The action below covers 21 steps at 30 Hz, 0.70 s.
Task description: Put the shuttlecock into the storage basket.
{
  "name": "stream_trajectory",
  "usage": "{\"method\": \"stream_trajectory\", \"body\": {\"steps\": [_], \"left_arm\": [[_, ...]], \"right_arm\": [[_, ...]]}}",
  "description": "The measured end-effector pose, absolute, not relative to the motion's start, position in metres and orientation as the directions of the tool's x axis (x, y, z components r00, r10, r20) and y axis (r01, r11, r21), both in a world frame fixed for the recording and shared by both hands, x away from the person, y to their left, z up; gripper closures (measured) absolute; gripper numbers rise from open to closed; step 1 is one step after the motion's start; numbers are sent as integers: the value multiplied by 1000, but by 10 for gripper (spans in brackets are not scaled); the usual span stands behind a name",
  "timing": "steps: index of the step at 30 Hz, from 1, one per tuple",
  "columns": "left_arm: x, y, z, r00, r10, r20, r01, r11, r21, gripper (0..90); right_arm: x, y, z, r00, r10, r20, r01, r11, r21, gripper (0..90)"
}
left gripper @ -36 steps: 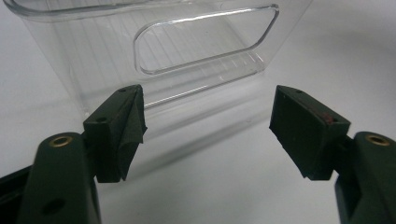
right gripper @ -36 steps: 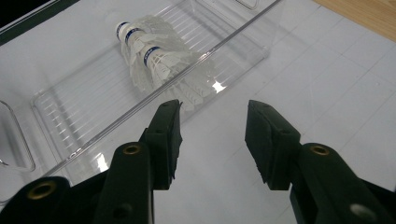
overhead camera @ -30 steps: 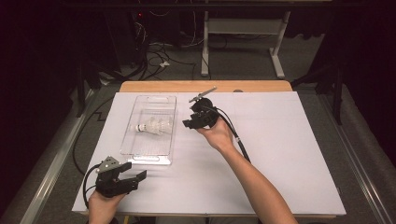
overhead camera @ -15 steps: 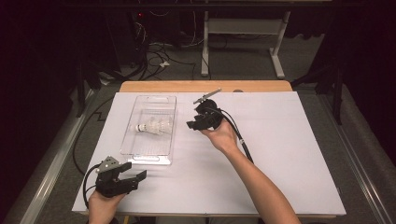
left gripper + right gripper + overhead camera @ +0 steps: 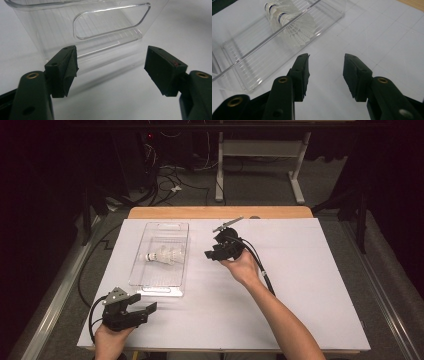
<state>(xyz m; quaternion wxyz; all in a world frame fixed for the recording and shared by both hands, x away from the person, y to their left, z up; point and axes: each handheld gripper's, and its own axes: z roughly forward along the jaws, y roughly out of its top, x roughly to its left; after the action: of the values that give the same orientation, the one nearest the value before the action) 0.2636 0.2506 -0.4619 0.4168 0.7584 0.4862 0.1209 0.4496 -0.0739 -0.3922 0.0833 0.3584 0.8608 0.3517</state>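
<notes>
Shuttlecocks, white-feathered with dark bands at the cork end point(image 5: 165, 255), lie on their sides inside a clear rectangular plastic tray point(image 5: 150, 287) that sits on the white sheet covering the table point(image 5: 310, 295). In the right gripper view they appear as two nested together, feather skirts fanned toward the camera, just behind the tray's near wall point(image 5: 249, 50).

The right gripper point(image 5: 212, 254) hangs above the sheet just beside the tray's right-hand wall, its nose aimed at the shuttlecocks. Its jaws are spread partway with nothing between them; only bare sheet shows in the gap. The left gripper point(image 5: 147, 309) rests low near the table's front edge, just short of the tray's near end. Its jaws are spread wide and empty, facing the cut-out handle in the tray's end wall point(image 5: 112, 22).

The step in hand looks like the approach for a pick from the tray, with no contact yet. The next move probably calls for the right gripper to clear the wall, come down over the tray and close on the cork end or the narrow part of the skirt, gently, since feathers crush easily. The left gripper seems placed to steady the tray if it slides.
</notes>
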Motion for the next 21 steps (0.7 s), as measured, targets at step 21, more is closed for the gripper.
{"method": "stream_trajectory", "body": {"steps": [21], "left_arm": [[264,251,-462,497,839,-222,638,-179,749,275]], "right_arm": [[446,-92,-398,-713,690,124,575,473,667,564]]}}
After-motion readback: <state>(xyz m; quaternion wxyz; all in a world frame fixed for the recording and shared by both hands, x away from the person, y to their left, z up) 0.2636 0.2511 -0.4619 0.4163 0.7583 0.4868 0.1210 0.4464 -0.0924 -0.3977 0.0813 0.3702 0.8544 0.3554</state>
